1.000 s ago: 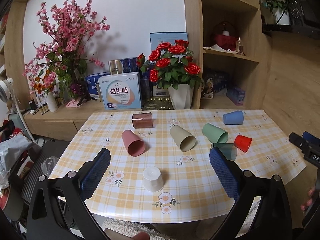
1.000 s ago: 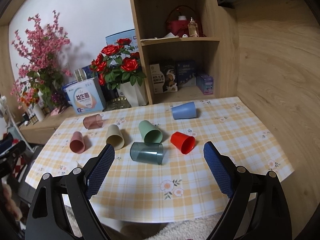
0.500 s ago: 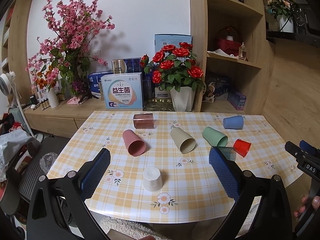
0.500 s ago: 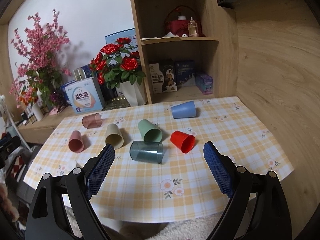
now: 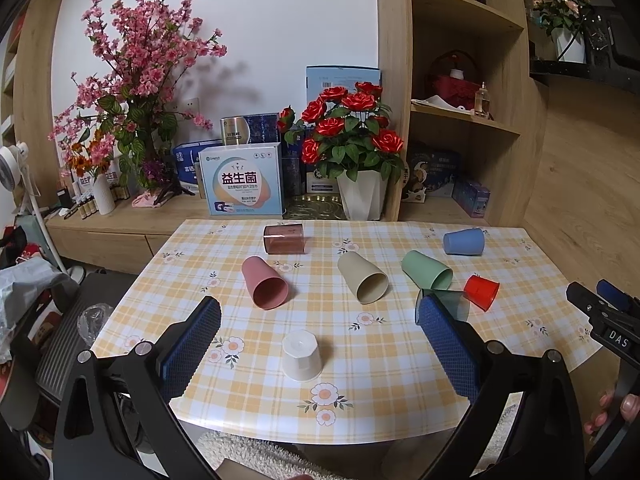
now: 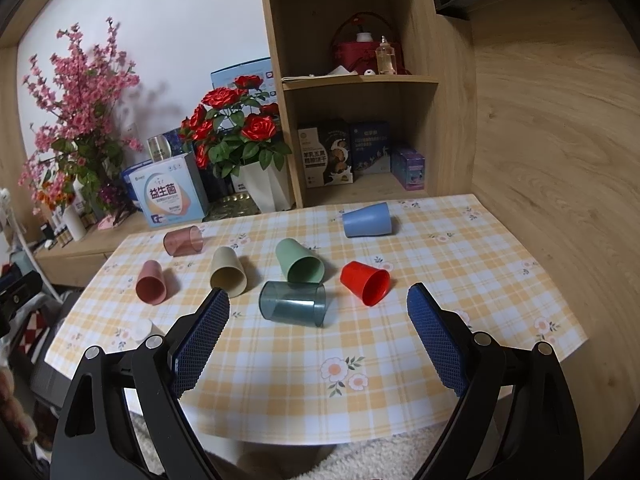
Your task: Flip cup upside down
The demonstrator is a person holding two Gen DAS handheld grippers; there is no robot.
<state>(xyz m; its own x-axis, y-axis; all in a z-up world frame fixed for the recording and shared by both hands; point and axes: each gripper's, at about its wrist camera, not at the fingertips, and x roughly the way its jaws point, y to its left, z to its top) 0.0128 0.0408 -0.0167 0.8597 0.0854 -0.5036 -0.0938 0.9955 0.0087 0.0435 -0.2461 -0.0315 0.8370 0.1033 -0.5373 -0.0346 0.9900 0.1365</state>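
A white cup [image 5: 301,355] stands upside down near the table's front edge; it shows at the left in the right wrist view [image 6: 142,329]. Lying on their sides are a pink cup [image 5: 264,282], a beige cup [image 5: 362,277], a green cup [image 5: 426,270], a blue cup [image 5: 464,241], a red cup [image 6: 365,282], a clear brown cup [image 5: 285,239] and a dark teal clear cup [image 6: 293,303]. My left gripper [image 5: 318,314] is open and empty, above the white cup. My right gripper [image 6: 318,312] is open and empty, just in front of the teal cup.
The table [image 6: 460,264] has a yellow plaid cloth. Behind it stand a rose pot [image 5: 362,196], a white box [image 5: 240,184], a pink blossom vase [image 5: 104,196] and a wooden shelf unit [image 6: 360,80]. A wood wall [image 6: 560,140] runs along the right.
The left gripper has pulled back and up a little from the table, so the white cup sits lower in its view. The right gripper has barely moved. Both stay open.
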